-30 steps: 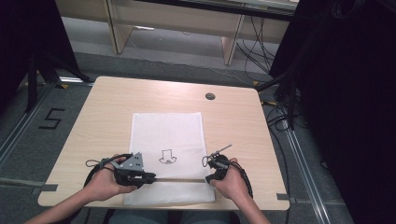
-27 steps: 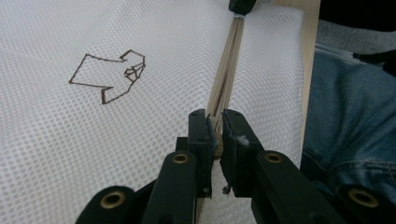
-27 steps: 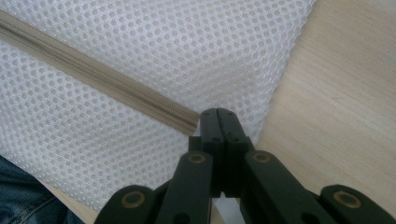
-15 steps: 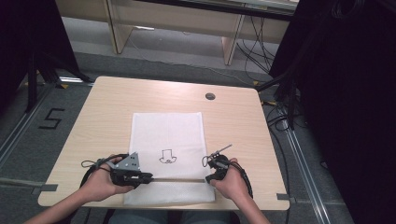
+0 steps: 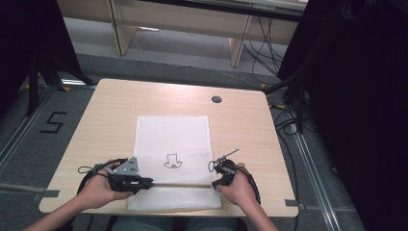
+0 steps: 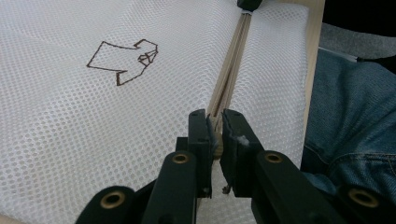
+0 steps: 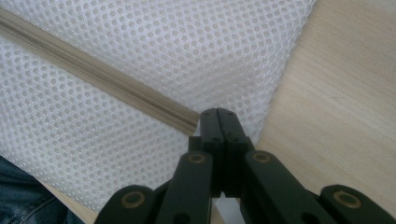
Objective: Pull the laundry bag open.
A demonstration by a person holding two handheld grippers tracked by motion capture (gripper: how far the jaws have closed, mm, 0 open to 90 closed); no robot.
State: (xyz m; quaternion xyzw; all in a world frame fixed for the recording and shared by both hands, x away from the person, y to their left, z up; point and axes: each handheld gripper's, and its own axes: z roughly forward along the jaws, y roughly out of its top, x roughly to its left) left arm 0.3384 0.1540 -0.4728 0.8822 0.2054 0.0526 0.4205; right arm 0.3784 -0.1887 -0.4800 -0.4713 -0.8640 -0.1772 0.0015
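Little change over last second: my left claw still pinches zipper end of mesh bag near tabletop front edge; right claw clamped shut at zipper's other end. Zip pull not begun, I judge.

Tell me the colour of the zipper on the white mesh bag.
Beige, on the zipper crossing the white mesh bag; clearest in the right gripper view.

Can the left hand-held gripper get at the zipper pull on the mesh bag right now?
Probably yes: the left hand-held gripper already pinches something small at its end of the zipper, likely the pull. The mesh bag lies flat on the table; nothing blocks it.
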